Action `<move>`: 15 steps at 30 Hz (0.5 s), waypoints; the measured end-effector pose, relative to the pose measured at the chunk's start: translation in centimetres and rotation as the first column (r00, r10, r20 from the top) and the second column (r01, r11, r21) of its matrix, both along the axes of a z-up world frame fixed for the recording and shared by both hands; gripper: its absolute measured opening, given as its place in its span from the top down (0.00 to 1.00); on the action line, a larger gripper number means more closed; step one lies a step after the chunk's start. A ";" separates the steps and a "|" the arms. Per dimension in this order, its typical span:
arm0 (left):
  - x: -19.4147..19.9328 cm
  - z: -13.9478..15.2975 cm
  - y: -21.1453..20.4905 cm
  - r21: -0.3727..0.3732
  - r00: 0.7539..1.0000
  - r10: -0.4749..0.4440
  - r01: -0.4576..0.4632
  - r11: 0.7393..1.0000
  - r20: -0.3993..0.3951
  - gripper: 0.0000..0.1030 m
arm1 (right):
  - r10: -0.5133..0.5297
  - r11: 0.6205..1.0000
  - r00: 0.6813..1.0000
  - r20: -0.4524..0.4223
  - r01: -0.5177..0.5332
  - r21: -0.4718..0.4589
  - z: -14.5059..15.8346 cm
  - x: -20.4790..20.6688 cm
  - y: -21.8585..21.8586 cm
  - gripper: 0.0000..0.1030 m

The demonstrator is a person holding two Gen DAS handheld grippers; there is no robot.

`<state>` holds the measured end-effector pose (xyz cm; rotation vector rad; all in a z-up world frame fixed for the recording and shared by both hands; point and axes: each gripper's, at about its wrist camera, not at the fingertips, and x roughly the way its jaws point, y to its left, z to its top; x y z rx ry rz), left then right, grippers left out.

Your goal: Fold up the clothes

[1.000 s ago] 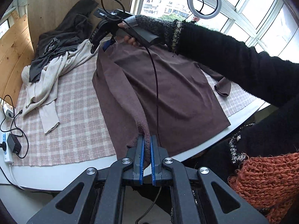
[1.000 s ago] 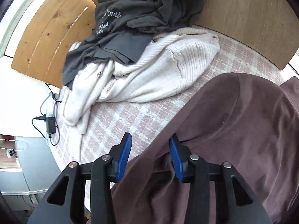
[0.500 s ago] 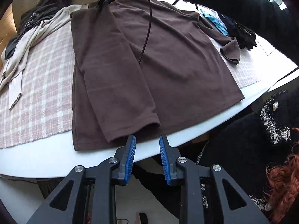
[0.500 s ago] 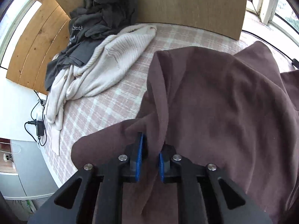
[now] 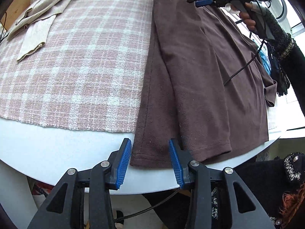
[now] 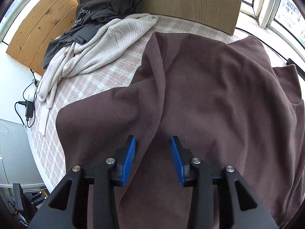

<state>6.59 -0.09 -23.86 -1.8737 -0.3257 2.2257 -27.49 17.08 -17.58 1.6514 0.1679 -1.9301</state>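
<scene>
- Brown fleece shirt (image 5: pixel 200 72) flat, sleeve folded in; hem corner at white tabletop (image 5: pixel 57 152) rim, 6 o'clock.
- Left tongs (image 5: pixel 150 160) opening, straddling hem, no grip.
- Right tongs (image 6: pixel 153 158) opening over fleece ridge, nothing held.

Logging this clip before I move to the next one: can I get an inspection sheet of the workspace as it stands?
Surface: white table with a pink plaid cloth over most of it.
Job's things: brown top lies flat, one sleeve folded lengthwise over the body, hem at the near table edge.
Clutter: cream ribbed cardigan and dark grey printed shirt, unfolded, heaped at the far side.
Grippers: left hand-held gripper over the hem corner, jaws opening, pads off the fabric; right hand-held gripper over the top near the shoulder, jaws opening, nothing pinched.
Cables: black lead trails across the top; power adapter with cords beside the table.
Surroundings: wooden board, windows, ring light.
</scene>
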 end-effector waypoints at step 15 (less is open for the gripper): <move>5.2 3.7 -1.5 0.079 0.987 0.155 -0.151 0.985 -0.046 0.65 | 0.084 0.996 0.996 -0.008 -0.084 0.009 2.5 2.0 1.0 0.63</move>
